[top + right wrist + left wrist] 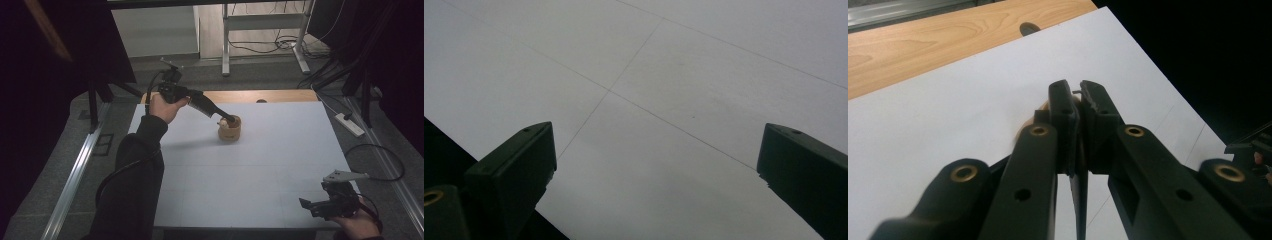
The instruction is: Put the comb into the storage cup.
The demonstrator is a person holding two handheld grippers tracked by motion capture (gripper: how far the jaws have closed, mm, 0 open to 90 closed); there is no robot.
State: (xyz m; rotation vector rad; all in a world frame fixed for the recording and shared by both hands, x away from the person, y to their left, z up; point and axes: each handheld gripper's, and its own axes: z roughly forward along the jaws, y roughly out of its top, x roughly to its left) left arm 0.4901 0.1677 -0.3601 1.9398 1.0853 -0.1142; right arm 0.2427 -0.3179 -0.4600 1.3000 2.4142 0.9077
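Small wooden cup (230,130) stands upright on the white table top (260,175), a little toward 11 o'clock from the table's centre and well apart from every edge. Something pale shows at its mouth; too small to identify.

Handling, judged: turned wood, so light, stiff and not fragile. The wall looks smooth and round, so a pinch across the outside could slip or roll it. The rim looks like the better hold, one jaw inside and one outside. Being light and narrow-based, it may tip under a sideways push.

Left gripper (231,120): tips are at the cup's mouth, coming in from 10 o'clock and slanting down. In the left gripper view the jaws stand nearly closed, with only a thin slit between them, and a sliver of tan wood (1045,107) shows just behind the left one. Whether they pinch the rim, the pale item, or nothing, I cannot tell. The left hand (165,106) is raised above the table's far-left area, forearm stretched forward, dark sleeve running back to 6 o'clock, cable trailing from the gripper.

Right gripper (306,205): held low at the table's 5 o'clock corner, well apart from the cup, pointing toward 9 o'clock. In the right gripper view its jaws are spread wide, with bare table top and faint seam lines between them. The right hand (357,222) sits at the table's near edge, apparently idle.
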